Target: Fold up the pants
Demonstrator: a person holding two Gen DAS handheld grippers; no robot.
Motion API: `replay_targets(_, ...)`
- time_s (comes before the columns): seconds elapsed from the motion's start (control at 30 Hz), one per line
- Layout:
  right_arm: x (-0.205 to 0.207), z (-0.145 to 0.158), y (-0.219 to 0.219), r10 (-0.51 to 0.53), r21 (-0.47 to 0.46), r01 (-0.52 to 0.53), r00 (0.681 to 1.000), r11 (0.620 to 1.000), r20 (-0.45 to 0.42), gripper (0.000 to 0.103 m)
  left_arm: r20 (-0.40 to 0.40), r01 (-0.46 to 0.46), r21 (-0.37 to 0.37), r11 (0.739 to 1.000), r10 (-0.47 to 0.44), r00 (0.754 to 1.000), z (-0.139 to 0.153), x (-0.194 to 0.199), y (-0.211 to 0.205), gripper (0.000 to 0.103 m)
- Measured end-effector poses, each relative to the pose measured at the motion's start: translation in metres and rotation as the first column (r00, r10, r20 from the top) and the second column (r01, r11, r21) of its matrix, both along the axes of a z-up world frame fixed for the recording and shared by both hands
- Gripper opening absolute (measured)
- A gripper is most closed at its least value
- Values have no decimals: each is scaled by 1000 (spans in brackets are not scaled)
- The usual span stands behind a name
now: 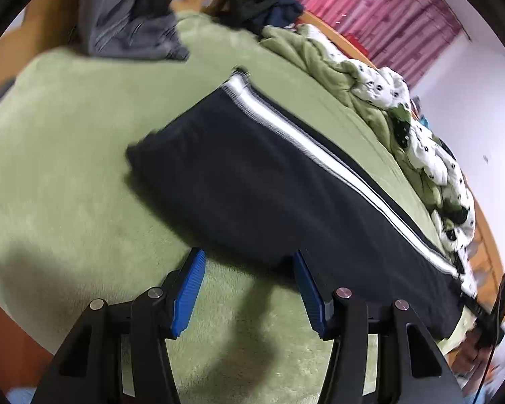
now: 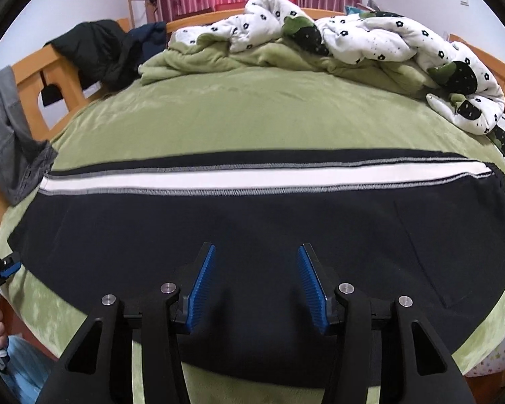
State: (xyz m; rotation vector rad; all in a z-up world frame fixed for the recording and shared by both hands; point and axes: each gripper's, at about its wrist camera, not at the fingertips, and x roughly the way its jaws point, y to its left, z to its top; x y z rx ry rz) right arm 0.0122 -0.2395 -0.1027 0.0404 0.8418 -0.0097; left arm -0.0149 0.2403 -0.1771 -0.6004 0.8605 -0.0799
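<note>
Two sets of jaws are standing spread apart, each grasping nothing. The right gripper (image 2: 256, 286) is hovering low over the near middle of the dark navy fleece pants with a white side stripe (image 2: 252, 222), its blue ribbed pads (image 2: 202, 289) hanging just above the cloth. The left gripper (image 1: 249, 293) is hanging at the near edge of the pants toward their left end; one pad is sitting over the dark hem and the other over bare bed.

The pants are lying flat and long across the green plush bedcover (image 2: 219, 118), running left to right, with the white stripe (image 2: 151, 181) along the far edge. They look already halved lengthwise, one leg laid on the other, though the layers are not showing clearly. By my reading, the crosswise folds are still waiting, so the task is sitting near its first half.

The near long edge is falling close to the bed's near rim, leaving little slack there. Beyond the stripe, a wide band of bare cover is lying open. Farther off, a rumpled white quilt with black flowers (image 2: 370, 33) is heaped along the far and right sides. A grey garment (image 2: 6, 141) is draping over the wooden bed rail (image 2: 50, 77) near the pants' left end.
</note>
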Motion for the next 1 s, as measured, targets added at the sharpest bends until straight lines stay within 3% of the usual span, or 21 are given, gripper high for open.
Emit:
replay_targets(0.2, -12, -7, 8, 9, 19, -9, 1000, 1000, -8, 50, 18, -93, -43, 995, 93, 995, -7, 16, 18, 50)
replay_targets(0.3, -13, -9, 9, 16, 26, -15, 1000, 1000, -13, 50, 10, -147, -66, 987, 148, 989, -9, 33, 30, 44)
replay_targets(0.4, -14, -11, 8, 25, 32, -25, 1000, 999, -2, 48, -15, -154, -23, 988, 154, 988, -9, 49, 34, 13)
replay_targets(0.47, -15, -12, 4, 28, 31, -28, 1000, 999, 4, 44, -13, -151, -12, 988, 151, 988, -4, 54, 34, 9)
replay_targets(0.53, -14, -13, 0, 21, 17, -21, 1000, 1000, 8, 39, 4, -144, 72, 987, 144, 990, 9, 55, 24, 8)
replay_targets(0.67, -18, -13, -24, -10, 39, 9, 999, 999, 44, 34, 84, -116, 281, 953, 96, 992, 44, 52, -11, 8)
replay_targets(0.77, -19, -13, -44, -59, 53, 56, 996, 997, 65, 19, 129, -84, 307, 948, 46, 991, 73, 54, -36, 8)
replay_targets(0.9, -12, -20, -70, -65, 114, 64, 998, 991, 3, 18, 187, -8, 351, 936, -62, 980, 113, 55, -92, 8)
replay_targets(1.0, -12, -26, -90, -83, 131, 84, 996, 988, -13, 18, 206, 64, 367, 928, -148, 967, 127, 52, -136, 8)
